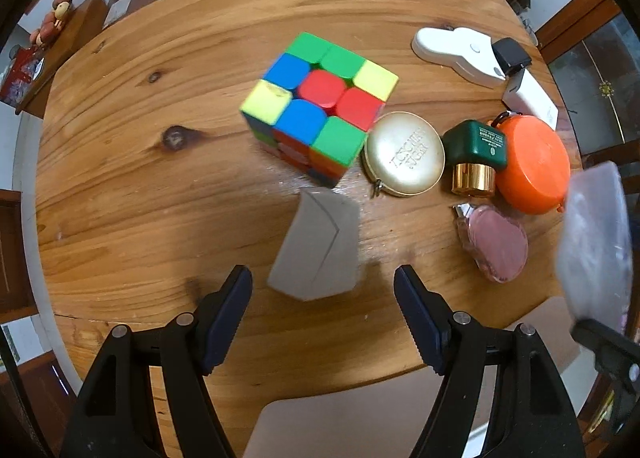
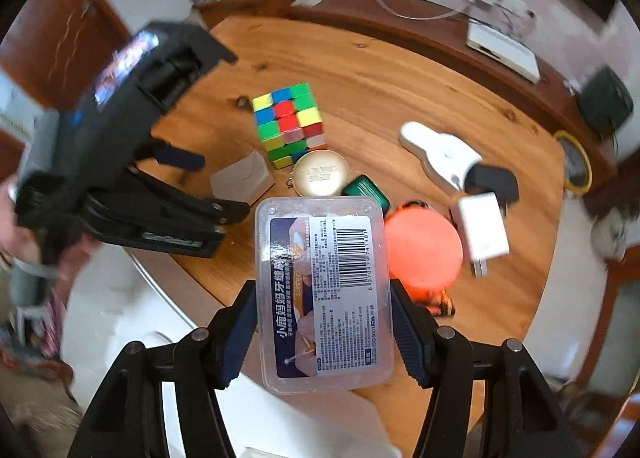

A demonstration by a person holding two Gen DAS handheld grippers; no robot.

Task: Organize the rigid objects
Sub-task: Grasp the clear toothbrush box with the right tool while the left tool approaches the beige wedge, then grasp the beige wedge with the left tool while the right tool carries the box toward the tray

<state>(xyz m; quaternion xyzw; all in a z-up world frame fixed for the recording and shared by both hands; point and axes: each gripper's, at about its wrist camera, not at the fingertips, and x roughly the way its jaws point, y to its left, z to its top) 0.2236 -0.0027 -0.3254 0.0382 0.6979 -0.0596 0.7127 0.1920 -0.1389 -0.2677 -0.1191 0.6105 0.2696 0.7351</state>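
Observation:
The left wrist view looks straight down on a grey wedge-shaped box lying on the round wooden table. My left gripper hangs open over its near end, pads apart from it. Beyond lie a Rubik's cube, a gold round tin, a green bottle with a gold cap, an orange round case and a pink heart-shaped case. My right gripper is shut on a clear plastic box with a barcode label, held above the table's near edge.
A white device, a black adapter and a white charger lie at the far right of the table. A dark sideboard with a white box and cables stands behind. In the right wrist view, the left gripper hovers beside the grey box.

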